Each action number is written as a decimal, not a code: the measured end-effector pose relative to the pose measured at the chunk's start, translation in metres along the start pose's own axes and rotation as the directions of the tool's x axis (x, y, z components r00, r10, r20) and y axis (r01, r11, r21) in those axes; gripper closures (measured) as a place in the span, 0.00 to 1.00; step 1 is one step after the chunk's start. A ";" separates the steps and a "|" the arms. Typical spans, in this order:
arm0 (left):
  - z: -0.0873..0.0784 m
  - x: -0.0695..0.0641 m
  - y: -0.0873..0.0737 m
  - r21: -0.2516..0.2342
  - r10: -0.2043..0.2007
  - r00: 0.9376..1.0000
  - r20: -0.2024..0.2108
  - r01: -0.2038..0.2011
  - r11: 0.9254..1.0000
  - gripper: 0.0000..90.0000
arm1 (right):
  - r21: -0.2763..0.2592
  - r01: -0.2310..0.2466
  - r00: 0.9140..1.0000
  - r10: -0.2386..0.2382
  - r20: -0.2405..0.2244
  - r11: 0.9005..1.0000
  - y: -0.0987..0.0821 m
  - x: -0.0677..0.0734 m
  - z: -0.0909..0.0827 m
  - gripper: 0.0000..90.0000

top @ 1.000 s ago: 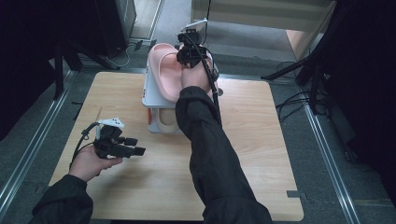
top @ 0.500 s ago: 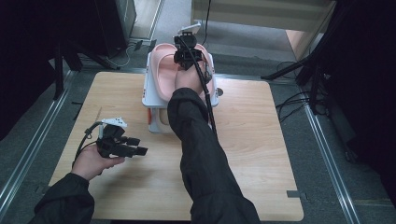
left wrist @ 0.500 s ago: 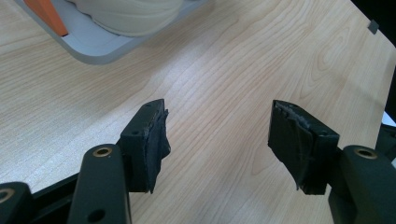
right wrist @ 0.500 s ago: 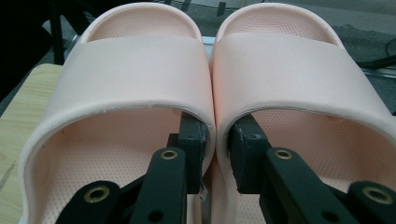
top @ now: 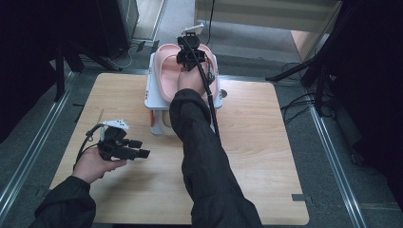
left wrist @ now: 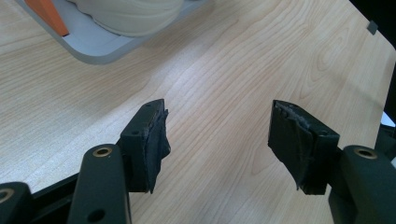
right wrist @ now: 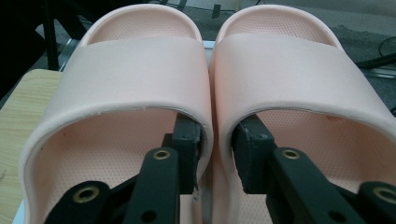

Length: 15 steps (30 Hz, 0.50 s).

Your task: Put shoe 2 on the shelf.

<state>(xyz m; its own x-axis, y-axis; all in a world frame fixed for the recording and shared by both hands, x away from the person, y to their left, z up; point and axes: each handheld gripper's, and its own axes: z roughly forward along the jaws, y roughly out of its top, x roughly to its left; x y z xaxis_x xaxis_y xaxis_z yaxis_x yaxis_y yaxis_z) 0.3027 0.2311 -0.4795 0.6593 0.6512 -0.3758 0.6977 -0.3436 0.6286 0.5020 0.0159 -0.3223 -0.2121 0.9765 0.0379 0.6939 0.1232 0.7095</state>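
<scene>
Two pink slippers [right wrist: 140,70] [right wrist: 299,70] lie side by side, toes away from me, on top of a white rack [top: 151,90] at the table's far edge. My right gripper [right wrist: 217,154] reaches in from the heel end, one jaw inside each slipper, with both inner walls between the pads. Its jaws have just been opening, and the walls look unsqueezed. In the high view the right gripper [top: 190,56] sits over the slippers [top: 167,71]. My left gripper [top: 141,148] hovers open and empty over the bare wood at the near left [left wrist: 219,140].
A beige shoe [top: 164,122] sits on the rack's lower shelf, beside an orange part [left wrist: 46,14]. The wooden table [top: 266,152] is bare on the right. Cables and dark stands [top: 318,71] lie beyond the table's right side.
The slippers, held up tilted a second ago, now lie flat on the rack top. My right arm has reached a little farther forward. The left hand has stayed put.
</scene>
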 end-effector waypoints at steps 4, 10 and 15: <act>0.000 0.000 0.000 0.000 -0.001 1.000 -0.002 0.001 1.000 0.41 | -0.008 0.001 1.000 -0.001 -0.015 1.000 -0.002 -0.001 0.000 0.72; 0.000 0.000 0.000 0.001 -0.004 1.000 -0.003 0.004 1.000 0.41 | -0.005 0.007 0.999 -0.007 -0.034 1.000 -0.004 -0.001 -0.003 0.67; 0.000 0.000 0.000 0.003 -0.002 1.000 -0.005 0.002 1.000 0.41 | -0.010 0.000 0.998 -0.001 -0.058 1.000 -0.006 -0.005 -0.010 0.65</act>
<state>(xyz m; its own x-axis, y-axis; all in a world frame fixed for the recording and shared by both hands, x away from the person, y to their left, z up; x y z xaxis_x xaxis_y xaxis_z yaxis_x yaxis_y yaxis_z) 0.3027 0.2315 -0.4798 0.6564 0.6551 -0.3741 0.6999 -0.3438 0.6260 0.4926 0.0089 -0.3197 -0.2523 0.9645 0.0784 0.6869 0.1214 0.7166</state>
